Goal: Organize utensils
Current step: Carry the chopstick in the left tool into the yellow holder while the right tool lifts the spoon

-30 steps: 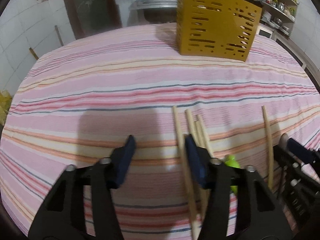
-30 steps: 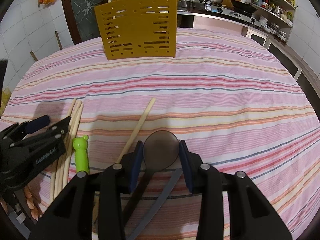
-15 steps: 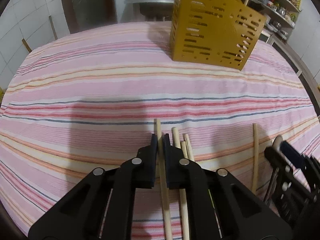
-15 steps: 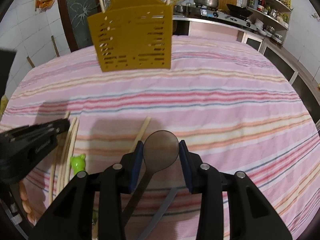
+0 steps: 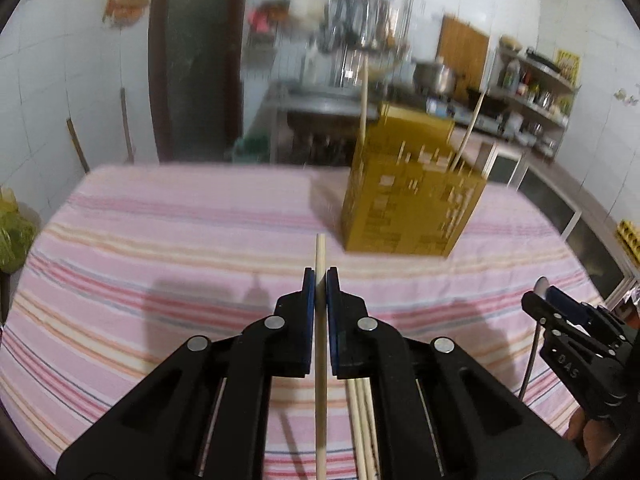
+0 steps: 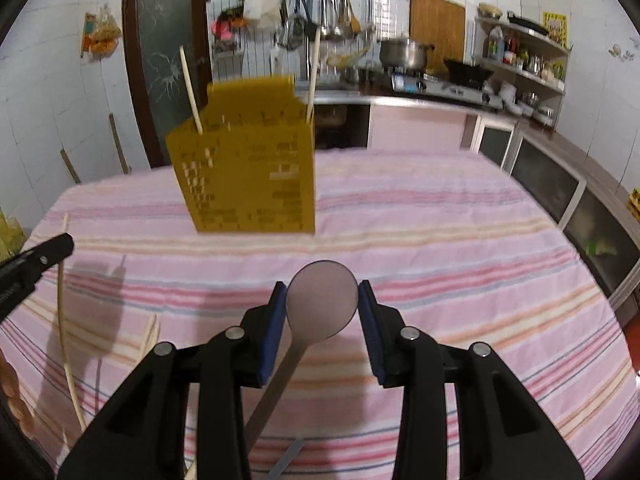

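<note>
My left gripper (image 5: 320, 280) is shut on a single wooden chopstick (image 5: 320, 360), held off the striped tablecloth (image 5: 160, 260), its tip sticking out past the pads. More chopsticks (image 5: 362, 420) lie on the cloth under that gripper. My right gripper (image 6: 322, 294) is shut on the round bowl of a dark spoon (image 6: 320, 300), whose handle trails back beneath the jaws. The yellow perforated utensil holder (image 5: 412, 196) stands upright at the far side with two chopsticks in it; the right wrist view shows the holder (image 6: 248, 172) too. Both grippers are well short of it.
The right gripper (image 5: 560, 312) shows at the right edge of the left wrist view, the left gripper (image 6: 36, 264) at the left edge of the right wrist view. A kitchen counter (image 6: 440, 96) with pots lies beyond the table. Loose chopsticks (image 6: 150, 336) rest on the cloth.
My left gripper shut on one chopstick and lifted it off the cloth. My right gripper rose with the spoon. Both views now tilt up toward the holder.
</note>
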`<state>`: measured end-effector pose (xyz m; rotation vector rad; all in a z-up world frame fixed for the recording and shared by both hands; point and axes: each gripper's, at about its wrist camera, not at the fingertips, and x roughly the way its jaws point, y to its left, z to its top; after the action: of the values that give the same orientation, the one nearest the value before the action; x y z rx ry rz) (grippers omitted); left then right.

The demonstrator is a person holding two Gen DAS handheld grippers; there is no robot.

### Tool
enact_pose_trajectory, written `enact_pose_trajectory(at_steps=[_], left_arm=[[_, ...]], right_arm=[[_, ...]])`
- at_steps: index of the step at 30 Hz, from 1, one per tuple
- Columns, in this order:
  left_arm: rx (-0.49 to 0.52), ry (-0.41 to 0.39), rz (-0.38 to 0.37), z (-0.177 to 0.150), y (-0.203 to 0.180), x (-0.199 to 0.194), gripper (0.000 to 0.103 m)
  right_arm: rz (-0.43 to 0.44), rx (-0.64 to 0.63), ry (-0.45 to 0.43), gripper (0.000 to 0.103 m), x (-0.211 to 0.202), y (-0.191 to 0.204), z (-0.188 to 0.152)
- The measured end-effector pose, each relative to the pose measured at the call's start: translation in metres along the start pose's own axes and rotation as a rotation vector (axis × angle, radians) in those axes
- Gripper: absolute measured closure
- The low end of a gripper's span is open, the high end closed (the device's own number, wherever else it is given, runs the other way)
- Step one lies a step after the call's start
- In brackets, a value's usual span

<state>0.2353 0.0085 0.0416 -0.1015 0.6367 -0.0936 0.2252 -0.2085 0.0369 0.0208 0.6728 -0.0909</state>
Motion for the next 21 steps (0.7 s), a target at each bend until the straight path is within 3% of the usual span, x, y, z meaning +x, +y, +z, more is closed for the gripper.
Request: enact_pose_trajectory(at_steps=[5, 9, 21], left_arm=[[-0.009, -0.075, -0.024, 0.014, -0.003, -0.024, 0.098], [0.038, -0.143, 0.003, 0.02, -0.013, -0.035, 0.099], [0.062, -0.258, -0.025, 0.048, -0.028, -0.049, 0.099]], right_arm=[[-0.029, -0.045, -0.099, 0.066, -0.011, 0.002, 0.016], [-0.05, -0.074, -0.149, 0.066, -0.015, 0.003, 0.024], [-0.089, -0.152, -0.313, 0.066, -0.018, 0.003, 0.054]])
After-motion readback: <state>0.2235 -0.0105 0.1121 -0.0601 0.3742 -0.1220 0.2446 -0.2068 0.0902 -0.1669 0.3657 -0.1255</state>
